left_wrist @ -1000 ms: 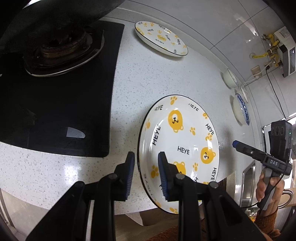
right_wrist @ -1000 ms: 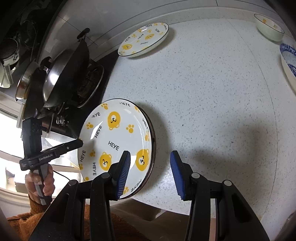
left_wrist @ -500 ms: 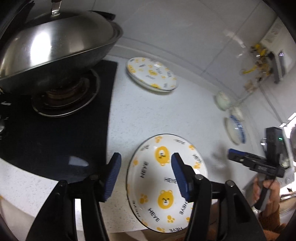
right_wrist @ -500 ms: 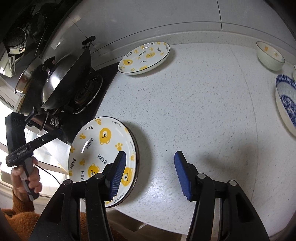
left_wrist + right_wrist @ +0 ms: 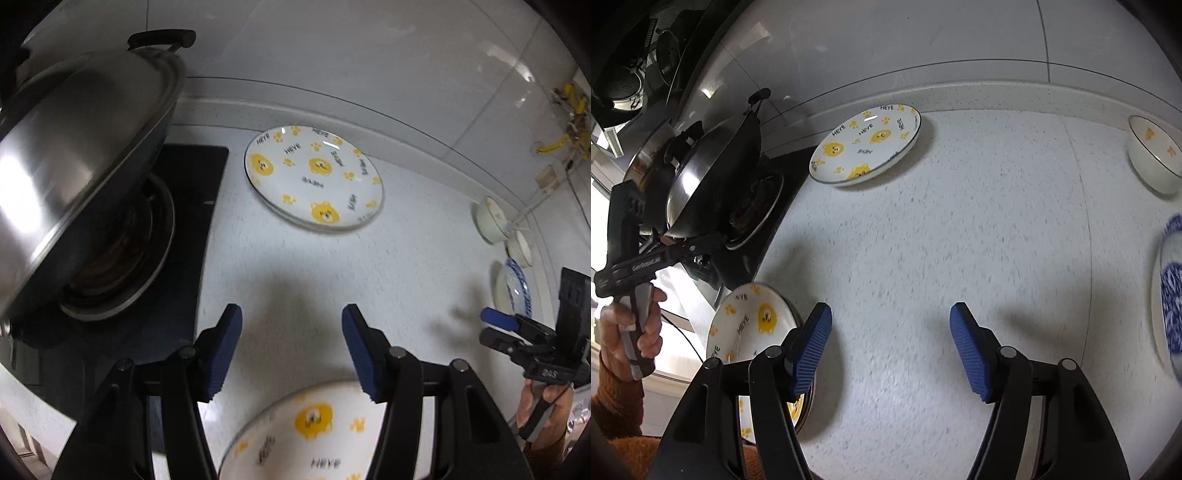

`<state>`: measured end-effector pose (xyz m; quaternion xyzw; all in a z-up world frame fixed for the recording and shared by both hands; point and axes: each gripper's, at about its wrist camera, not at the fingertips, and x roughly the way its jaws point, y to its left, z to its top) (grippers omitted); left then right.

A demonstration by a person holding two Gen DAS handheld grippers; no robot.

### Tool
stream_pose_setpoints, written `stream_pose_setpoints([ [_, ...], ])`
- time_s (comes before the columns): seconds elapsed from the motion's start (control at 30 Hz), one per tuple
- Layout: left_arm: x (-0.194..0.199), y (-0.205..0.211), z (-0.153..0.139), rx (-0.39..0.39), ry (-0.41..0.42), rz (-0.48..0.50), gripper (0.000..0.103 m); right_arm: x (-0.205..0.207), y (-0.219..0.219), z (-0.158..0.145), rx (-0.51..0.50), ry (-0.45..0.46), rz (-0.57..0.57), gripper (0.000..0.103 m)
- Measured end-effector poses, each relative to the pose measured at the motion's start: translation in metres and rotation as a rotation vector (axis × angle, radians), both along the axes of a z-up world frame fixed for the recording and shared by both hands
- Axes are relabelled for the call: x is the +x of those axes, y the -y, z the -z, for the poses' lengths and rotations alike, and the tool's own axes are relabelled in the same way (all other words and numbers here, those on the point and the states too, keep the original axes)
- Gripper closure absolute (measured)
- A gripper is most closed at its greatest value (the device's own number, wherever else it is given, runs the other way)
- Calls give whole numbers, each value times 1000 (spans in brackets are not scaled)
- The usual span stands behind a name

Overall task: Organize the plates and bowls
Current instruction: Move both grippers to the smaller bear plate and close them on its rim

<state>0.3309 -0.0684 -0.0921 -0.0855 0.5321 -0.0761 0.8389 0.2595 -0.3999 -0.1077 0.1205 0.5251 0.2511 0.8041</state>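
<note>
white plates (image 5: 314, 181) with yellow bears; blue-patterned plate (image 5: 1171, 295); speckled white counter (image 5: 960, 240).

I'm in a home kitchen. Gas hob (image 5: 122, 266), black glass top, sits on my left with a lidded steel wok (image 5: 81, 158) on the burner. White speckled stone countertop (image 5: 942, 240) runs to a glossy tiled wall (image 5: 923, 40). Range hood (image 5: 624, 77) hangs over the hob. Yellow gas pipe fittings (image 5: 565, 122) are on the far wall. Crockery on the counter: bear-print plates (image 5: 314, 181), a small bowl (image 5: 1152, 155), a blue-patterned dish (image 5: 1171, 295).
</note>
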Motion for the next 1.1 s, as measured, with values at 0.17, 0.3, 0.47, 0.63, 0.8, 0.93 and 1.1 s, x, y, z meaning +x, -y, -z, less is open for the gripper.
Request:
stream_pose_setpoints([
  [0.17,67,11,12,49,-22,-22,33,46,-3,6,82,-13,-29,38],
  [0.3,121,16,26,118,-33,-88,33,90,-9,15,163,-38,-35,37],
  [0.47,175,10,44,145,-52,-156,33,141,-19,27,194,-63,1,37],
  [0.63,205,1,61,128,-98,-174,33,169,-31,45,190,-104,26,38],
  [0.8,215,-5,71,115,-113,-165,34,181,-44,60,174,-136,27,38],
  [0.93,219,-8,80,59,-125,-151,36,186,-56,62,162,-135,20,38],
  [1.1,222,-12,97,18,-156,-141,46,196,-65,69,175,-157,16,40],
])
